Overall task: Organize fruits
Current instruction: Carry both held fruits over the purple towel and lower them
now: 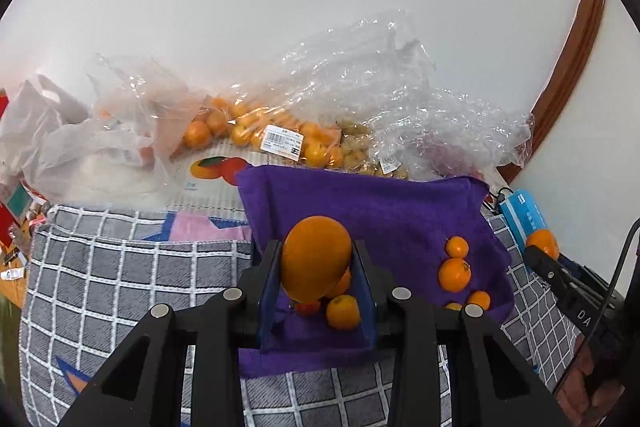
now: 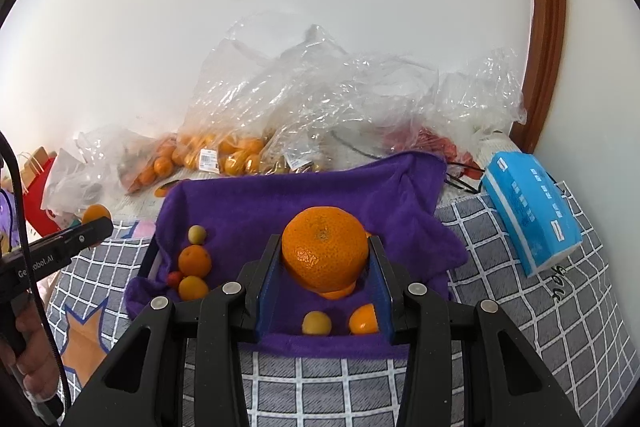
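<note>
Two tools are at work, each carrying a fruit over the purple towel (image 1: 400,223).

From the left wrist camera, the left tool (image 1: 316,259) points downward at a slant, its blue-lined fingers (image 1: 269,291) pinching a smooth orange (image 1: 316,257) from both sides. The fruit is egg-shaped from this angle, evenly coloured, and it sits high between the fingertips, above the towel. Below it small oranges (image 1: 343,311) lie on the cloth, and a further cluster (image 1: 454,273) rests toward the right edge of the towel. At the far right the right tool (image 1: 540,251) shows from the side with an orange fruit at its tip. Clear plastic bags (image 1: 280,135) of fruit lie against the wall behind.

From the right wrist camera, the right tool (image 2: 325,259) also tilts downward, its fingers (image 2: 379,283) clamped on a large mandarin (image 2: 325,253) with pitted, glossy skin and its stem scar facing up. It hangs over the towel's middle. A yellowish fruit (image 2: 316,323) and a small orange (image 2: 364,319) lie beneath it. At the left edge the left tool (image 2: 90,225) appears side-on, a person's hand (image 2: 28,351) gripping its handle. A blue tissue pack (image 2: 530,213) lies on the checked cloth (image 2: 540,307) to the right.
</note>
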Demonstrator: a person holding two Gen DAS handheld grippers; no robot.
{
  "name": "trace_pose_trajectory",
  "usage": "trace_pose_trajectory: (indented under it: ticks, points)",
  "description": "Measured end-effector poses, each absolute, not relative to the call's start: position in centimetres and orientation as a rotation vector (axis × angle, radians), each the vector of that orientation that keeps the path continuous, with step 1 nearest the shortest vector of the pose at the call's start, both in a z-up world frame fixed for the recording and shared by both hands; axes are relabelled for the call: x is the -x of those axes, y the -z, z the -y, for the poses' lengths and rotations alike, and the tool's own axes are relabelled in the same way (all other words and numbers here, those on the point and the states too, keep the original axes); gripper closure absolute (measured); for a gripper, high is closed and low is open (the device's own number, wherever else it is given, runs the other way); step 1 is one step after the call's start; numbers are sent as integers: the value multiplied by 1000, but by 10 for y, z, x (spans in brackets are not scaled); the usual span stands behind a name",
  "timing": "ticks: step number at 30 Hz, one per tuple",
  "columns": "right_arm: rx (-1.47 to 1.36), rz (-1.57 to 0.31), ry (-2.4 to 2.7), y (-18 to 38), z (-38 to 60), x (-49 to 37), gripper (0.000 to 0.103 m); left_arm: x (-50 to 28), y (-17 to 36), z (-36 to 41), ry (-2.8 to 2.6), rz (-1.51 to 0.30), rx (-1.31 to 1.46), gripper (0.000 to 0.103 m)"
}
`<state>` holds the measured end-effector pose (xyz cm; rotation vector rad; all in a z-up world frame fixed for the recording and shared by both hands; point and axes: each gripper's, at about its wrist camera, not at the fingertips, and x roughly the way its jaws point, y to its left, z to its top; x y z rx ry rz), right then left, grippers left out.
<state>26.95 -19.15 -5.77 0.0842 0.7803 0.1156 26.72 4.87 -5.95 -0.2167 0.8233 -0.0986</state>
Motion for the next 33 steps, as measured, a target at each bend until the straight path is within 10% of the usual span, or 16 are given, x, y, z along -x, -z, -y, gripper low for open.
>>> trace_pose_trajectory:
  ticks: [33]
  points:
    - [-60,-954,-47,148,212,-302,62,-314,132,22,228,-972,180,71]
